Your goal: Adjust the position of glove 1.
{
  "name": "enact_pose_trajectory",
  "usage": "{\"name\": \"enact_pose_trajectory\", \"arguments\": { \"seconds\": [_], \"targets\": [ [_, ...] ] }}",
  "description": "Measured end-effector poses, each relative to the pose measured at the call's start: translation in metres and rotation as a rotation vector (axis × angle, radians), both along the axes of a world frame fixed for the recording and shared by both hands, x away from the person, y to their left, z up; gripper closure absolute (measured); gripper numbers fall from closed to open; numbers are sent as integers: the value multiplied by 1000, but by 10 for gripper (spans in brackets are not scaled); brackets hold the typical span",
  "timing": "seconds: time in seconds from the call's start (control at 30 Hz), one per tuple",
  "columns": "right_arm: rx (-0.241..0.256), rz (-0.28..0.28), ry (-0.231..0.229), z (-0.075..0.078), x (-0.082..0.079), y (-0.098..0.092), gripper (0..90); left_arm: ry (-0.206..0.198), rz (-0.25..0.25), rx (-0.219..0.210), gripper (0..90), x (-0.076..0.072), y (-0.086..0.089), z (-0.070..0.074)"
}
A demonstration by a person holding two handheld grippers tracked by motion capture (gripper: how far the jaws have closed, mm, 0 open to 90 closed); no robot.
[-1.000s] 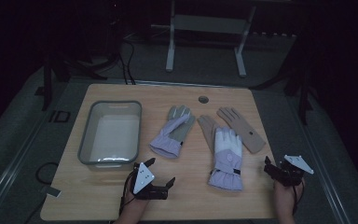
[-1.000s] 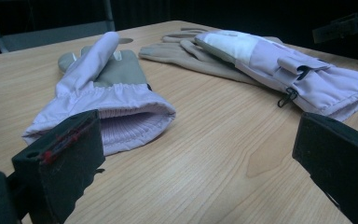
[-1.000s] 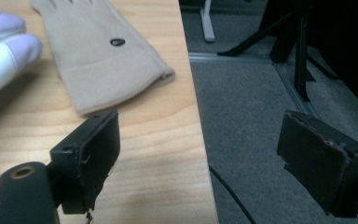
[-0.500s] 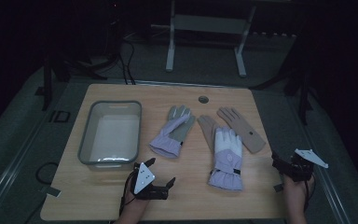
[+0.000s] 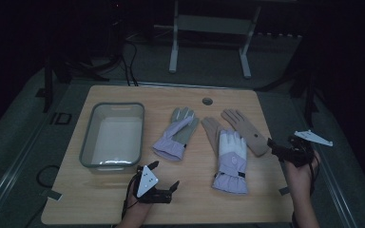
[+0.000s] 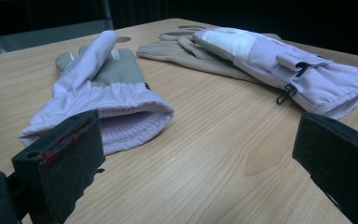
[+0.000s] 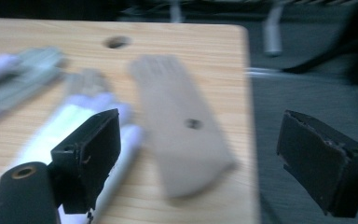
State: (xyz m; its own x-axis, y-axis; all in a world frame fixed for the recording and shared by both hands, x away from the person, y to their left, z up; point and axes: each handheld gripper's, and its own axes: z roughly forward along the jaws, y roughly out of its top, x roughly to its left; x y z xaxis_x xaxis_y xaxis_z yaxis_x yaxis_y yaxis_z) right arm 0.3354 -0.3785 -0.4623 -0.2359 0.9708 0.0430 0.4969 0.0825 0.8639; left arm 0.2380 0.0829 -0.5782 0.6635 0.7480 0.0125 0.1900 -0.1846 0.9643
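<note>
right gripper (image 5: 285, 151) has moved right, jaws apart; tan glove (image 5: 244, 130) lies fingers pointing away.

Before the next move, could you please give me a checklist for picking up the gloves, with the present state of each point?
1. Left claw open: ok, jaws wide apart.
2. Right claw open: ok, jaws apart, holding nothing.
3. Lilac padded glove with grey palm free to grasp: ok, its cuff faces the left claw.
4. Lilac and white padded glove lies alone: not ok, it rests on a thin beige fabric glove.
5. Second thin beige fabric glove near right claw: ok.
6. Clear rectangular plastic bin empty: ok.
</note>
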Motion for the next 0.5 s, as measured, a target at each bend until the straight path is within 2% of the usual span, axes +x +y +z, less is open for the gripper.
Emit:
{"name": "enact_pose_trajectory", "arguments": {
  "seconds": [0.03, 0.1, 0.13, 0.2, 0.27, 0.33, 0.4, 0.5],
  "targets": [
    [10, 18, 9, 2, 2, 4, 176, -1, -1, 1, 20, 0, 0, 0],
    [-19, 35, 46, 6, 8, 13, 178, -1, -1, 0, 20, 0, 0, 0],
    [-19, 35, 46, 6, 8, 13, 178, -1, -1, 0, 20, 0, 0, 0],
    [-28, 72, 35, 10, 15, 28, 182, -1, -1, 0, 20, 0, 0, 0],
    [-44, 83, 32, 12, 19, 39, 180, 0, -2, 0, 20, 0, 0, 0],
    [-28, 109, 24, 16, 24, 50, 179, 2, -2, -2, 20, 0, 0, 0],
    [-16, 122, 26, 19, 28, 60, 136, 1, -1, -2, 21, 0, 0, 0],
    [-15, 138, 29, 24, 35, 79, 125, -5, -3, 5, 21, -1, 0, 0]
  ]
}}
